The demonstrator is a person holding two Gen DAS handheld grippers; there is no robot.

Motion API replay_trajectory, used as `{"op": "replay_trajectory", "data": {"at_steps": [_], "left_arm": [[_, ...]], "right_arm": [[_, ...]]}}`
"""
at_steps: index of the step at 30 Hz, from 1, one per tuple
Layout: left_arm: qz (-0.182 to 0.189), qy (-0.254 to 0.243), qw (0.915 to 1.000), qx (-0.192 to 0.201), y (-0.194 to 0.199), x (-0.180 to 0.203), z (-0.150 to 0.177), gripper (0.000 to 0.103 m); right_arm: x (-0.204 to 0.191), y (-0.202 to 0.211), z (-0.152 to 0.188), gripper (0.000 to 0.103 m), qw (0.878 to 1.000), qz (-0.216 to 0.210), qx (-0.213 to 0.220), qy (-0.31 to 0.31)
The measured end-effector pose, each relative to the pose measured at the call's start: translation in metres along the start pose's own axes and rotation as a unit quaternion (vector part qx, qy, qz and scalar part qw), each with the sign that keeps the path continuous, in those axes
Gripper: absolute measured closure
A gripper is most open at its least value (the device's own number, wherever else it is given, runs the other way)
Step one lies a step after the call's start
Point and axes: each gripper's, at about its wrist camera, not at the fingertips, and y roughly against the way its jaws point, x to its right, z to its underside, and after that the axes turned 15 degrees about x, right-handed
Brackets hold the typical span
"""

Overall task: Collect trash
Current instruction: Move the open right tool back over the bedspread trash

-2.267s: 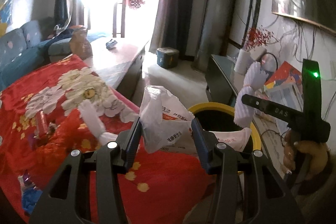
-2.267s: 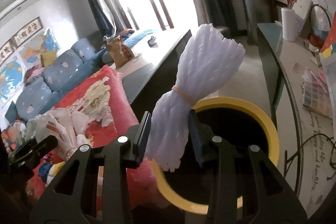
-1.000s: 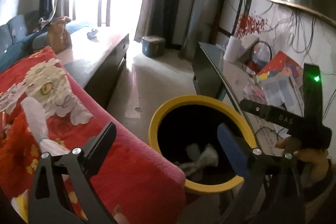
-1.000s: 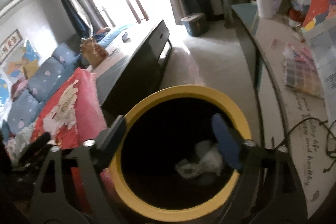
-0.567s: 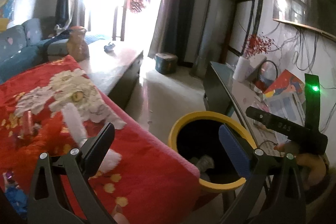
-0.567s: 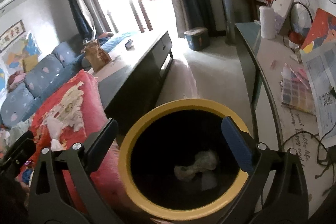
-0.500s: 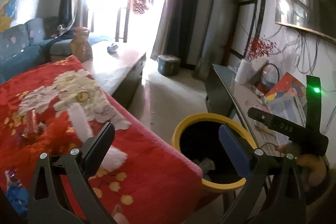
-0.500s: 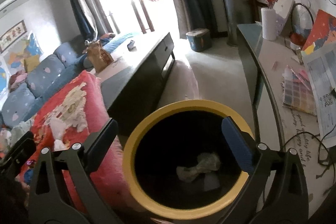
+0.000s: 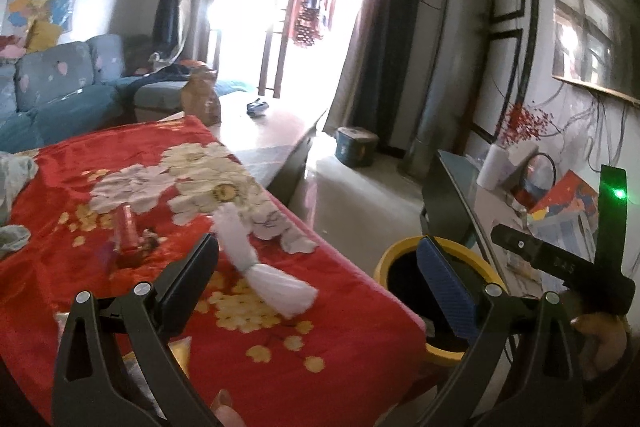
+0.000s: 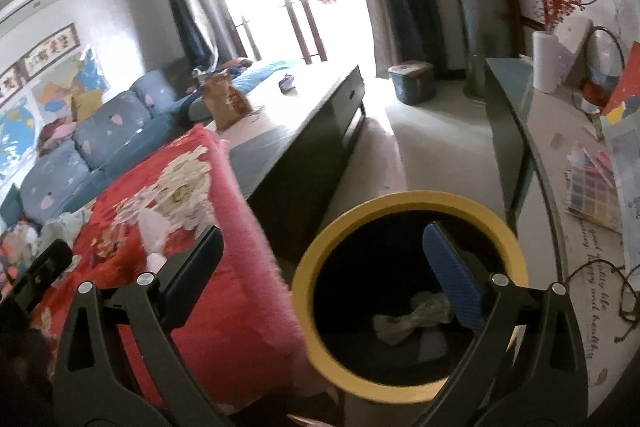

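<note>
A white foam net bundle (image 9: 256,255) lies on the red flowered blanket (image 9: 120,227), just ahead of my left gripper (image 9: 320,275), which is open and empty above the blanket. A small red wrapper piece (image 9: 126,231) lies further left. The yellow-rimmed black bin (image 10: 408,279) stands right of the blanket; it also shows in the left wrist view (image 9: 404,255). A tied foam bundle (image 10: 412,315) lies inside it. My right gripper (image 10: 324,267) is open and empty over the bin's left rim.
A dark low cabinet (image 10: 304,147) runs behind the blanket with a brown bag (image 10: 224,99) on it. A glass-topped desk (image 10: 560,155) with papers and cables stands right of the bin. A blue sofa (image 9: 52,99) is at the far left.
Both grippers dropped their bag and foam bundle into the bin and opened. The left gripper has since swung left over the blanket; the right has drawn back a little.
</note>
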Motion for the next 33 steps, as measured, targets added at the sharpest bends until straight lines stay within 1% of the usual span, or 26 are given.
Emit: {"op": "replay_trajectory", "data": {"at_steps": [12, 17, 24, 30, 33], "left_arm": [[-0.046, 0.024, 0.9986, 0.012, 0.023, -0.043, -0.005, 0.007], [-0.066, 0.035, 0.9970, 0.017, 0.033, -0.063, -0.007, 0.007], [-0.096, 0.038, 0.9944, 0.022, 0.048, -0.090, -0.012, 0.007], [-0.119, 0.041, 0.9917, 0.024, 0.061, -0.117, -0.019, 0.007], [-0.128, 0.038, 0.9906, 0.028, 0.069, -0.129, -0.023, 0.007]], "right_arm": [[-0.052, 0.009, 0.012, 0.011, 0.998, -0.058, -0.005, 0.029], [-0.074, 0.014, 0.018, 0.011, 0.995, -0.084, -0.007, 0.049], [-0.107, 0.018, 0.027, 0.011, 0.988, -0.131, -0.024, 0.074], [-0.139, 0.022, 0.039, 0.011, 0.979, -0.173, -0.043, 0.098], [-0.152, 0.024, 0.045, 0.011, 0.976, -0.186, -0.050, 0.107]]}}
